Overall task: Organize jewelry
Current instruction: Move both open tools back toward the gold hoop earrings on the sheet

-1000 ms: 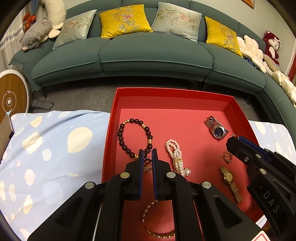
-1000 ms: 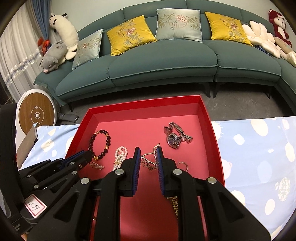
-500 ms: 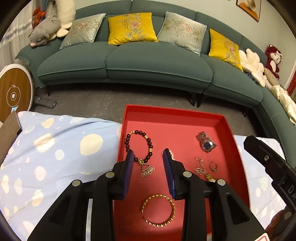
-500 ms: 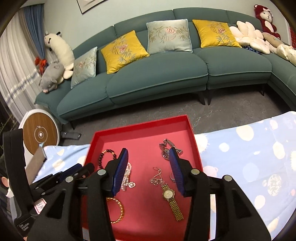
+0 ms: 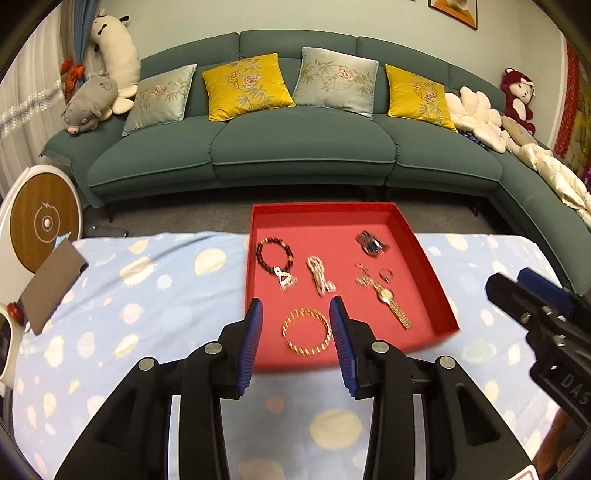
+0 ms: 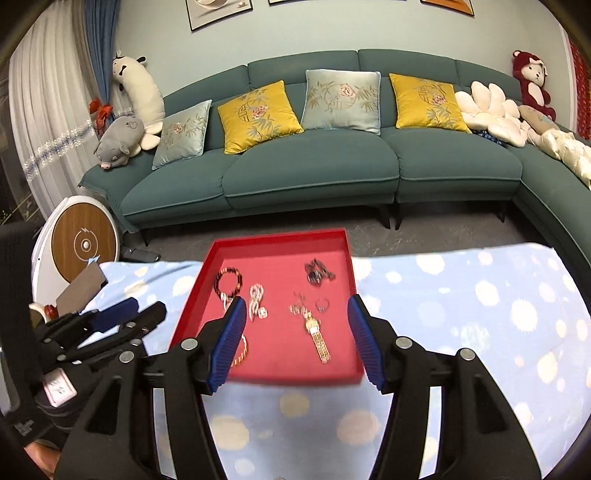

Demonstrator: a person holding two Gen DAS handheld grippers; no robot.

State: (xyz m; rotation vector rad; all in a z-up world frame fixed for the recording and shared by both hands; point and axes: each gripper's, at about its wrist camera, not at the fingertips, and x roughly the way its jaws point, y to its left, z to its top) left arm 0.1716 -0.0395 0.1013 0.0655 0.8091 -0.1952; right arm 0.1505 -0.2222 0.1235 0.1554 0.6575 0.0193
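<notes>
The shallow square cardboard tray point(image 5: 424, 273) was bright red. At its 10 o'clock lay a dark maroon round-bead bracelet point(image 5: 274, 254); at 6 o'clock, a gold chain bangle point(image 5: 306, 335). The spread cotton tablecloth point(image 5: 147, 302) was pale blue with cream dots. Beyond, at 12 o'clock, the curved fabric sofa point(image 5: 303, 147) was teal, carrying yellow and grey floral cushions.

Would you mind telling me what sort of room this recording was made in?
Most likely a home living room: a long teal sectional sofa with embroidered cushions, plush toys at its ends, framed pictures on the wall, and a red tray of jewelry on a cloth-covered table.
</notes>
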